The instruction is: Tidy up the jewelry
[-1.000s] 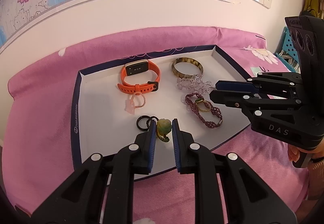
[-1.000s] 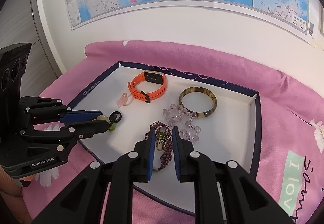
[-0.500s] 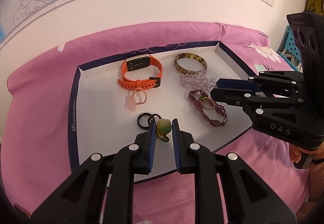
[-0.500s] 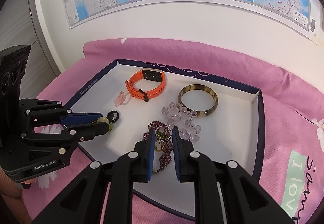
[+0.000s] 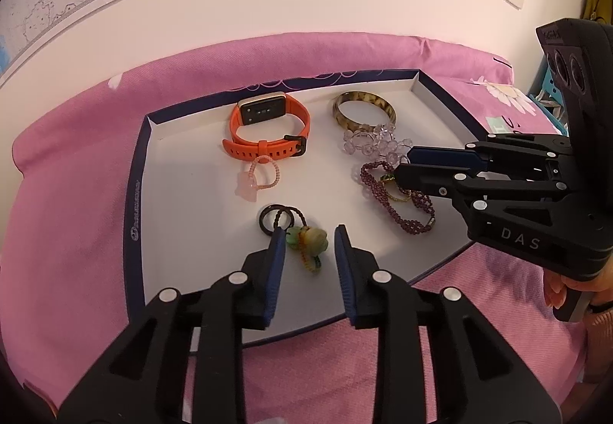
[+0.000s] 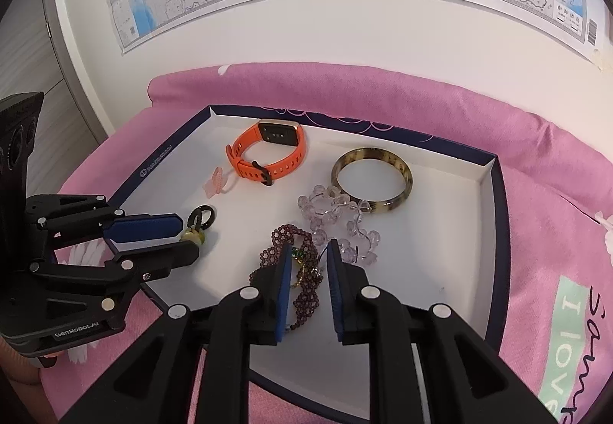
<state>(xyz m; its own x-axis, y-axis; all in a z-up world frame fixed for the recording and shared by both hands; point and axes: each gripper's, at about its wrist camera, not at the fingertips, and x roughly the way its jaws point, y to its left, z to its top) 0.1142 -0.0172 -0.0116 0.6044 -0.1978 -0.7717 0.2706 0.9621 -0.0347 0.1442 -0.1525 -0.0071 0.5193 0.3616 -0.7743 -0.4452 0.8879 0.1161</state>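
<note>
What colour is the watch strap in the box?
Orange; the watch strap shows best in the left wrist view.

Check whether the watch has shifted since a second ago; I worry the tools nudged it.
No. The watch still lies by the tray's far wall, just beyond the pink ring.

My tray (image 5: 138, 194) is white inside with a navy rim, on pink cloth (image 5: 69, 194). The watch (image 5: 268, 129) is orange, the bangle (image 5: 364, 106) mottled brown, the beads (image 6: 302, 270) purple, I think.
</note>
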